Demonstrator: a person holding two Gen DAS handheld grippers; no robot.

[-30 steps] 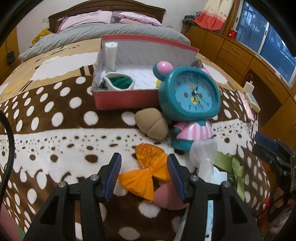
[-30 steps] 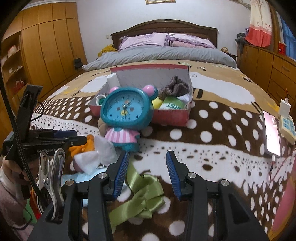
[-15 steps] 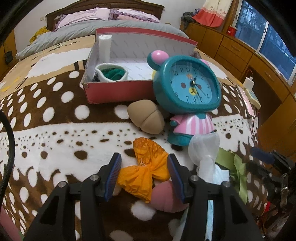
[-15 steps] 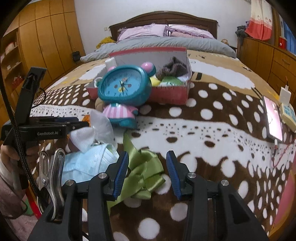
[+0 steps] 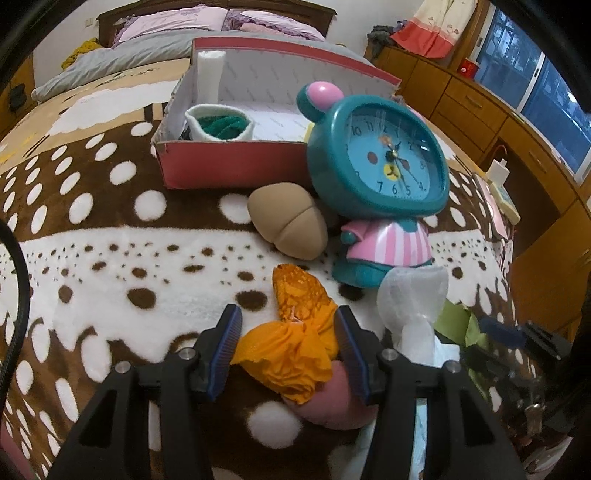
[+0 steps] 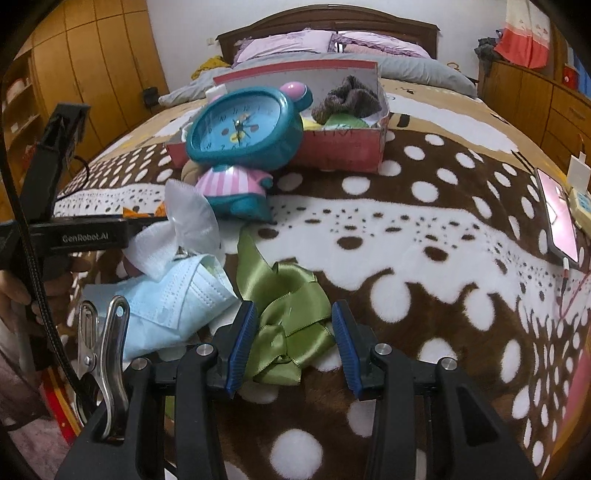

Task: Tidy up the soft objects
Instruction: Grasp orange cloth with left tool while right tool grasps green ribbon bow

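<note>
At the bed's near edge, the left gripper (image 5: 286,349) straddles the orange bow (image 5: 291,339), jaws apart; its long axis runs away toward the pink box (image 5: 236,166). The right gripper (image 6: 291,343), jaws apart, straddles the green ribbon (image 6: 288,314), which trails toward the teal clock (image 6: 243,125).

A bedroom here: a wide bed (image 6: 424,177) under a brown spotted blanket (image 5: 110,236), wooden headboard (image 6: 325,22) against a white wall (image 6: 184,22). Tall wooden wardrobes (image 6: 96,62) stand on one side, low wooden drawers (image 5: 480,107) beneath a dark window (image 5: 535,88) on the other.
</note>
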